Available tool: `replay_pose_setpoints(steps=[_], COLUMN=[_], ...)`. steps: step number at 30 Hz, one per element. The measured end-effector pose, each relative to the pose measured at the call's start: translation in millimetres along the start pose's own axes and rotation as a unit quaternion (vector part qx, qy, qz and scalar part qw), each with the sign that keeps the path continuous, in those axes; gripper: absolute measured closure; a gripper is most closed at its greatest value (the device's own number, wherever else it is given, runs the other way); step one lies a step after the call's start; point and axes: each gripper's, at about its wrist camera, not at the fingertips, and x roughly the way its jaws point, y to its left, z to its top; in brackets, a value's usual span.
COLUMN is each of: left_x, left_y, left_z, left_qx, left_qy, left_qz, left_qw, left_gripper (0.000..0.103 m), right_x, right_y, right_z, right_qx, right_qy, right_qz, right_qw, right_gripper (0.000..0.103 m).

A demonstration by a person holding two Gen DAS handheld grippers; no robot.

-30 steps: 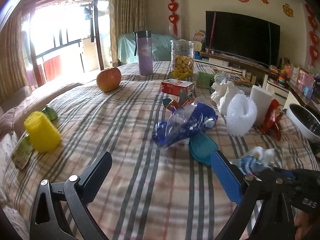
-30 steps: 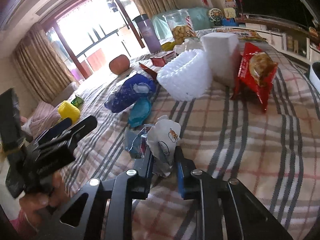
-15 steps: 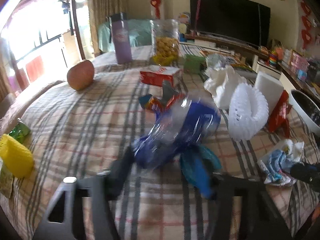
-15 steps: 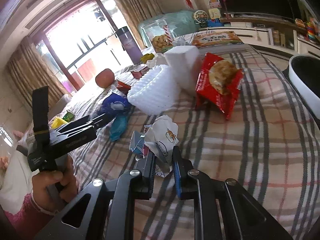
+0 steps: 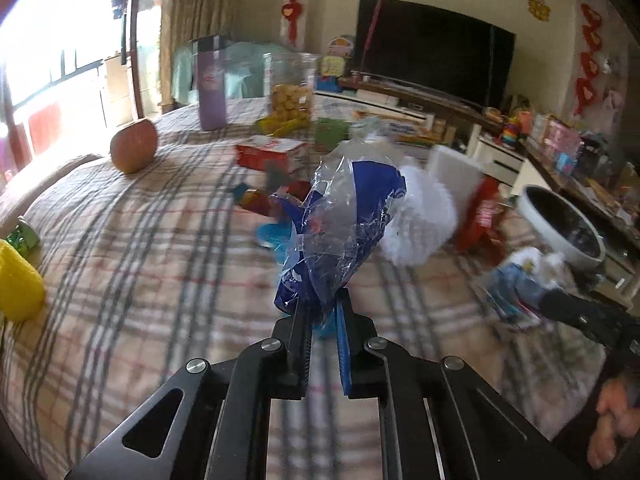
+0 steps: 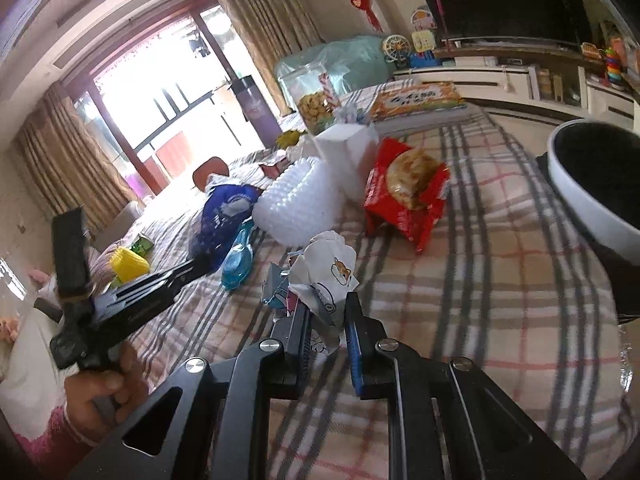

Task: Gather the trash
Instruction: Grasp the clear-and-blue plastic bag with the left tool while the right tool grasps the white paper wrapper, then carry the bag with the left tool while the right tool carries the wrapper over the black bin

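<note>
The left gripper (image 5: 322,312) has just closed on a blue wrapper (image 5: 344,220); the right gripper (image 6: 328,320) pinches crumpled paper (image 6: 326,276), both gathered as trash.

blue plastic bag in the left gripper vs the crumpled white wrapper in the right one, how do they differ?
The blue plastic bag is blue and partly see-through; the crumpled white wrapper is opaque white with a cartoon animal print. The bag stands taller above its jaws than the wrapper does. The left gripper has just closed on the bag. Shared: both are crumpled trash, each pinched in shut jaws, the wrapper by the right gripper.
</note>
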Motion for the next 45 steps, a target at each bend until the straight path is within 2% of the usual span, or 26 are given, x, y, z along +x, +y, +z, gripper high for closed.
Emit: replay_pose_setpoints(steps=[7, 13, 28, 45], left_x=[-20.3, -23.8, 24.8, 72.4], left_y=[-36.2, -57.5, -119.4, -183.3], left_z=[-11.1, -5.1, 20.2, 46.6], left_qx=[0.03, 0.05, 0.108, 0.161], left_qy=[0.005, 0.009, 0.028, 0.035], left_qz=[-0.038, -0.064, -0.095, -0.107], left_qw=[0.9988, 0.9966, 0.9892, 0.9805], left_gripper=[0.094, 0.094, 0.094, 0.094], right_x=[-24.2, -41.0, -85.5, -106.5], right_y=[-21.4, -39.4, -95.8, -149.3], right_z=[-1.4, -1.2, 11.9, 31.3], right_qx=[0.016, 0.031, 0.069, 0.095], right_qy=[-0.018, -0.034, -0.078, -0.099], right_qz=[-0.02, -0.038, -0.091, -0.143], right_qw=[0.999, 0.998, 0.99, 0.98], right_gripper=[0.087, 0.087, 0.087, 0.087])
